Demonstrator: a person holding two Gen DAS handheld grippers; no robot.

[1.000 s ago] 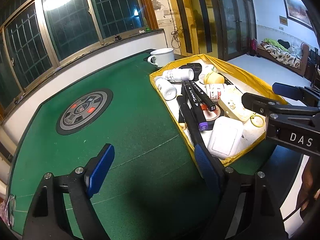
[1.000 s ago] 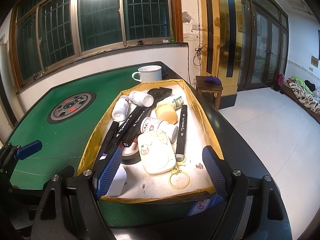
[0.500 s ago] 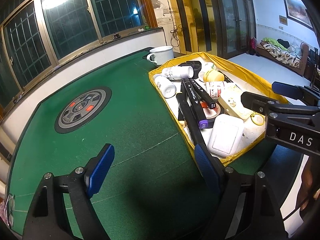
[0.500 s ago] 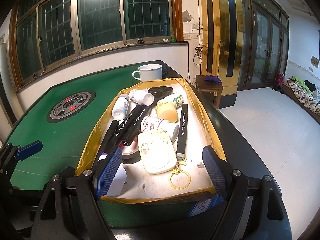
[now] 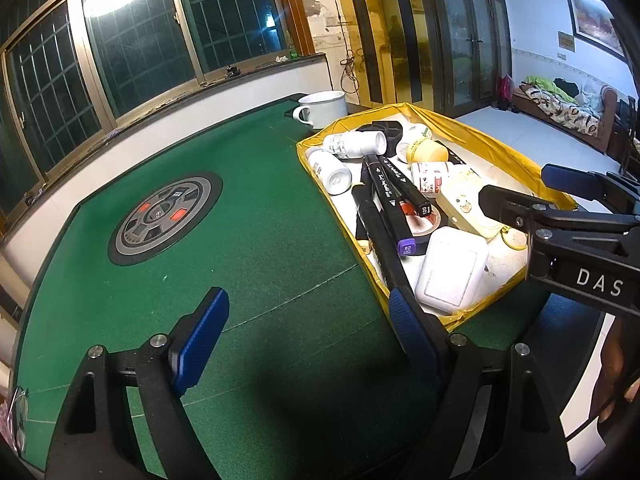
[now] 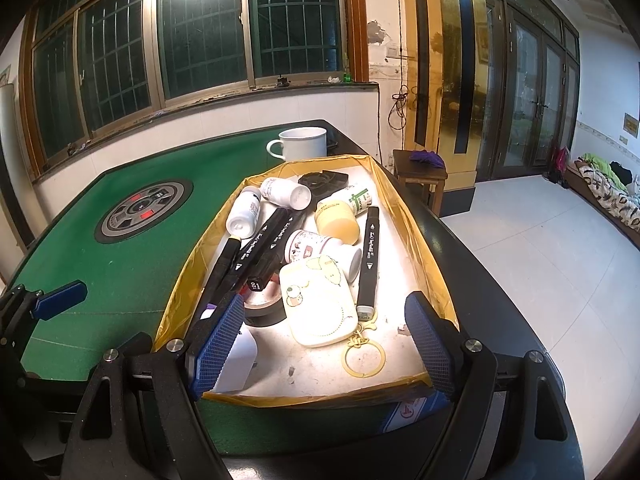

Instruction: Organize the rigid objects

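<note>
— What are the two grippers doing?

— Both are hanging with nothing in them. The left gripper (image 5: 308, 336) is hovering over the green tabletop (image 5: 240, 248), its fingers spread wide apart. The right gripper (image 6: 326, 344) is hovering at the near end of the tray (image 6: 420, 248), its fingers also wide apart and touching nothing.

— And where is the tray sitting?

— Along the tabletop's right edge, with a mug (image 6: 302, 143) standing just beyond its far end, near the far right corner.

— What is lying in it?

— A jumble. Two white bottles (image 6: 244, 214) are lying on their side in the far left corner, beside a black disc (image 6: 322, 181). Black markers (image 6: 260, 248) are lying slantwise along the left side, overlapping a tape roll (image 6: 264, 304). One marker (image 6: 369, 260) is lying alone on the right. A cream case (image 6: 318, 306) is resting in the middle, touching a patterned bottle (image 6: 320, 248), and a yellow ring (image 6: 363, 356) is lying at the near end. A white box (image 5: 452, 268) is sitting in the near left corner.
</note>
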